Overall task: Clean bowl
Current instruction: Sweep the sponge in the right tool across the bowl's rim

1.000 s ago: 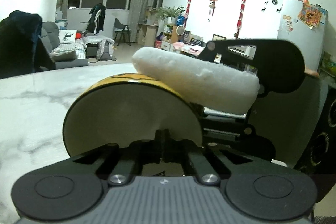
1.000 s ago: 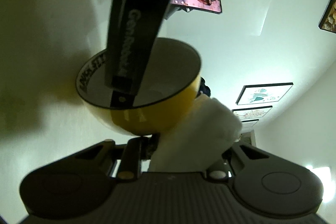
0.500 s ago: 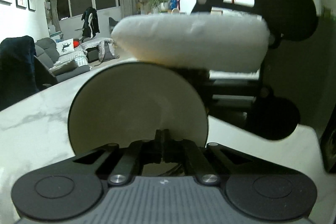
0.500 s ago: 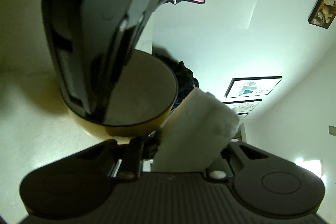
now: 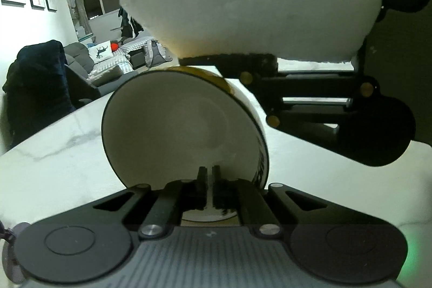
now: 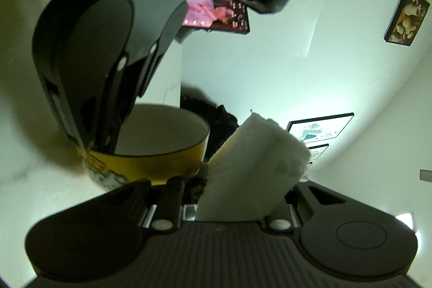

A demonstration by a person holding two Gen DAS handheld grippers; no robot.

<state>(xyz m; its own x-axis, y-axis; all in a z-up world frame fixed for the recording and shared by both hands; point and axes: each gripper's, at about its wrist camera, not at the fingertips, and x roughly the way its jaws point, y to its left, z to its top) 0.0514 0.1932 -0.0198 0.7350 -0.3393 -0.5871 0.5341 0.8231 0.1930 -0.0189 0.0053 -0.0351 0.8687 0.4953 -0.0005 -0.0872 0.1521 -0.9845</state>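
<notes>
Fingers of my left gripper (image 5: 207,180) sit closest to its camera, pinched onto the near rim of the bowl (image 5: 183,131), one inside the wall and one outside, so the bowl is held tipped up on edge with its pale hollow facing back toward that camera and its yellow outside turned away. Beyond and above the rim hangs the white sponge (image 5: 259,10), clamped in my right gripper (image 6: 216,188), lying crosswise with its long axis running left to right, over the bowl's top edge and not inside the hollow; from this view I cannot tell whether it touches the rim. From the right wrist camera the sponge (image 6: 253,166) stands just right of the bowl (image 6: 151,161), beside its yellow wall, with the left gripper (image 6: 108,136) coming down onto the rim. I judge the next move turns on this offset: the sponge lies above and outside the opening, so the right hand must bring it down into the hollow while the left holds firm. Farther off lie the marble table (image 5: 54,147) and the sofa (image 5: 108,61).
</notes>
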